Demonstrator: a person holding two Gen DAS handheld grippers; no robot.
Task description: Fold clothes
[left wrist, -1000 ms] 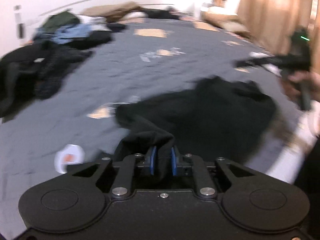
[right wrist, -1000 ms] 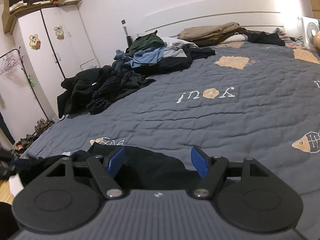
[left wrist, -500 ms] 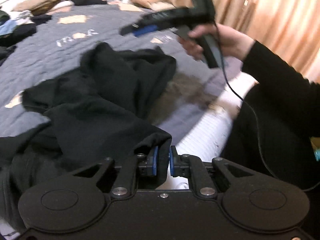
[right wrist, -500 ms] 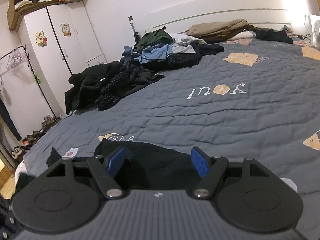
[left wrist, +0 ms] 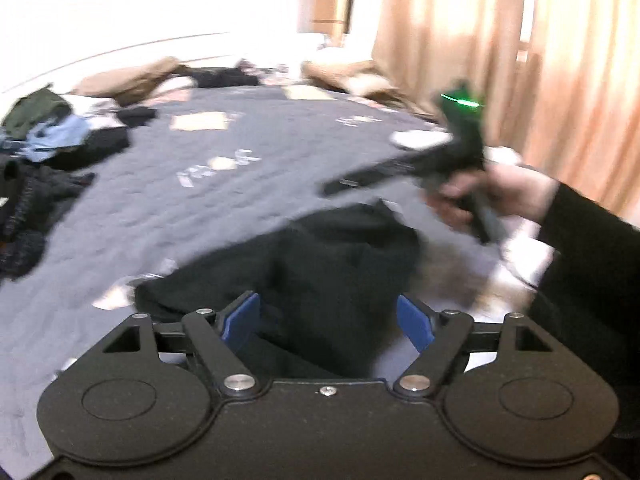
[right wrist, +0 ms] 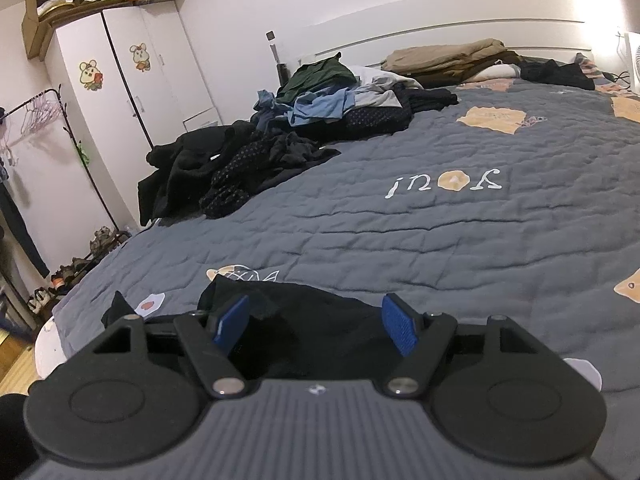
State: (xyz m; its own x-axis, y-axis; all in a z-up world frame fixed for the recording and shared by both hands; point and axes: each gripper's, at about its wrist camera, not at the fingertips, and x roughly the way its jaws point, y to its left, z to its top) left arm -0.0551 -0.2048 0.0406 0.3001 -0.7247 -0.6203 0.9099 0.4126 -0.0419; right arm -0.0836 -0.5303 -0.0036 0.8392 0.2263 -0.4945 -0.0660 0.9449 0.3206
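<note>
My left gripper [left wrist: 328, 322] is opening at this moment: its blue-padded fingers [left wrist: 240, 320] stand apart, and the crumpled black garment [left wrist: 320, 264] lies between and beyond them without either pad pressing on it. The garment rests bunched on the grey quilted bedspread [left wrist: 160, 208], near the bed's near edge. The left wrist view is smeared, so I cannot say for certain whether a fold of cloth brushes the left pad.

My right gripper [right wrist: 314, 326] is released, fingers spread wide. A dark fold of the same garment lies below and between them on the bedspread, not grasped. In the left wrist view that gripper appears as a black tool with a green light, held above the garment's far side by my right hand [left wrist: 492, 196], which emerges from a black sleeve [left wrist: 592, 240].

Noted further off: a heap of mixed dark, blue and green clothes [right wrist: 304, 124] along the bed's left side, well apart from the garment; a tan folded bundle [right wrist: 444, 58] against the white headboard [right wrist: 460, 12]; a white wardrobe with mouse stickers [right wrist: 132, 80] beside the bed; peach curtains [left wrist: 540, 60] on the opposite side.
</note>
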